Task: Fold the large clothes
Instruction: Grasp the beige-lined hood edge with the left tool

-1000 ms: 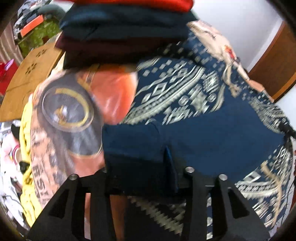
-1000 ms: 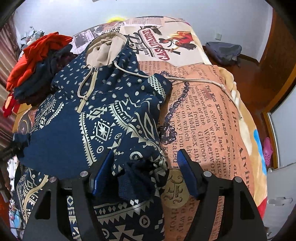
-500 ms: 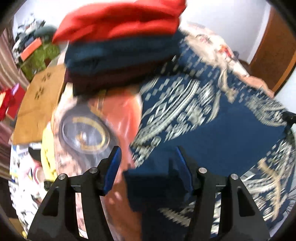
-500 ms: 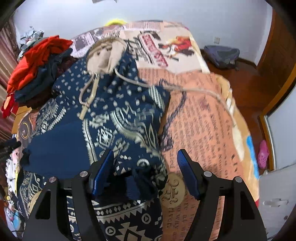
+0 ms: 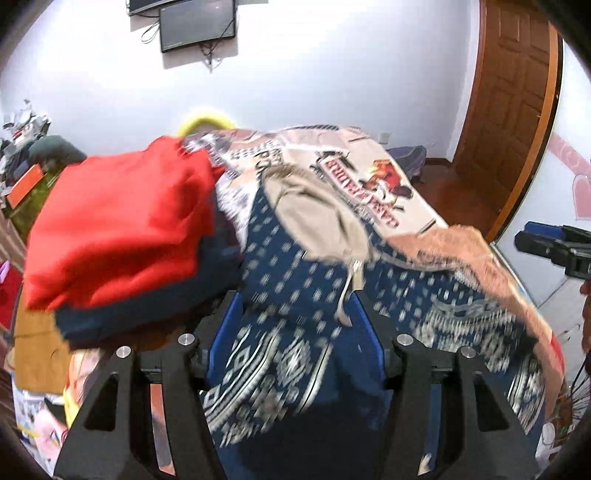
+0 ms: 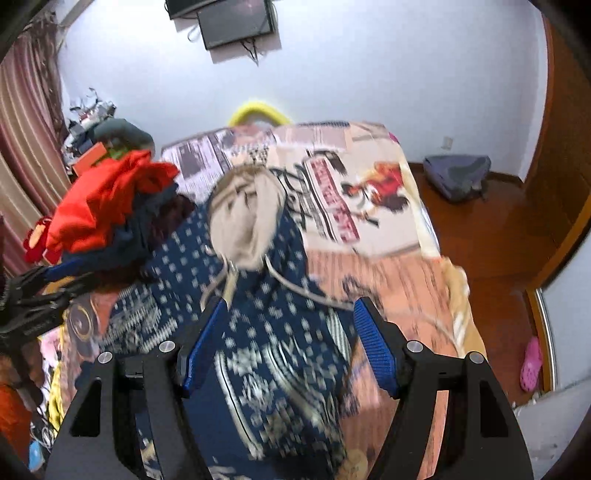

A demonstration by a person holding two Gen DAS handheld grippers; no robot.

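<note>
Both tongs gaping wide, gripping nothing: left tongs (image 5: 295, 325) and right tongs (image 6: 290, 332) over the navy patterned hoodie (image 6: 258, 332), spread on the bed (image 6: 388, 280). Beige hood (image 6: 245, 218) farther up, folded clothes stack (image 5: 122, 236) beside, wall TV (image 6: 236, 22) way back.

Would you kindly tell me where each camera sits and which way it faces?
Left wrist: behind the open left hand-held gripper, facing up the bed over the navy hoodie; the right hand-held gripper shows at the right edge.
Right wrist: behind the open right hand-held gripper, same direction.
Shared: hoodie, red folded pile.
</note>
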